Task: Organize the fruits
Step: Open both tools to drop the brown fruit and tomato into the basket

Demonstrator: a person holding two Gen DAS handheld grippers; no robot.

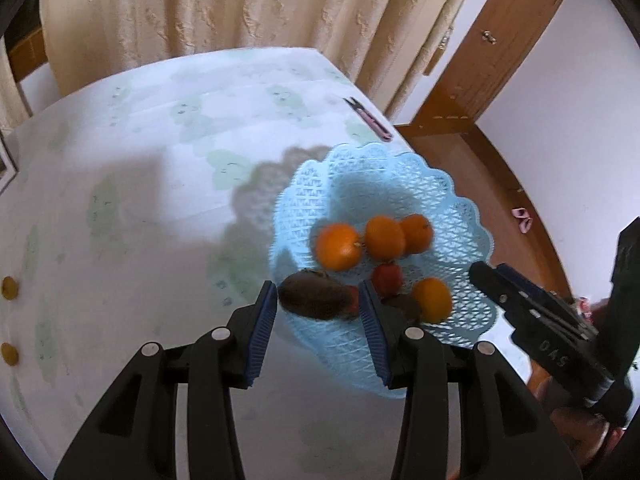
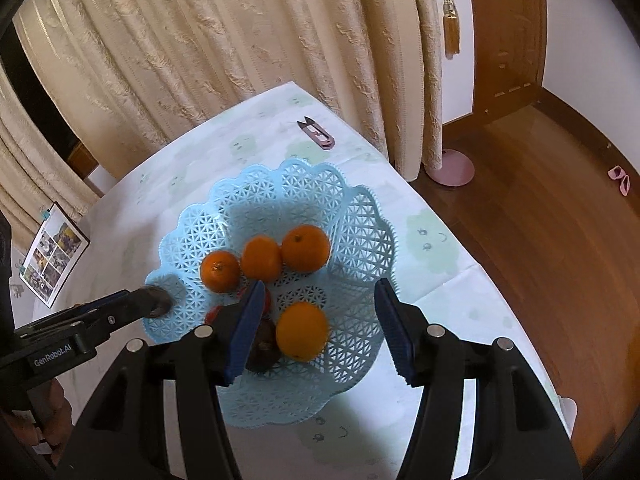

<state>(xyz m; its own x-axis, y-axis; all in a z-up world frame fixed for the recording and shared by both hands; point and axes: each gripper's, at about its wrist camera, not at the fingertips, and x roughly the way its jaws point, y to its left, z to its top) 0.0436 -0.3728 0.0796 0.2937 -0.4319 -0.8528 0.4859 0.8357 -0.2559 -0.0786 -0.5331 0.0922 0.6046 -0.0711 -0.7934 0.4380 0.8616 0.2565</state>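
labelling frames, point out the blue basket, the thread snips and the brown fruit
blue basket (image 2: 360,216): right wrist view, bare lattice of its far wall
thread snips (image 2: 317,133): right wrist view, middle of the pink handle
brown fruit (image 1: 314,296): left wrist view, its middle

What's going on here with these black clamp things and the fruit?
A person holds a two-finger gripper in each hand and is sorting fruit into a light blue basket on a table. Four oranges, three of them in a row, already lie in it. The left gripper is holding a brown fruit over the basket's edge. The right gripper hangs open above the fourth orange, gripping nothing.
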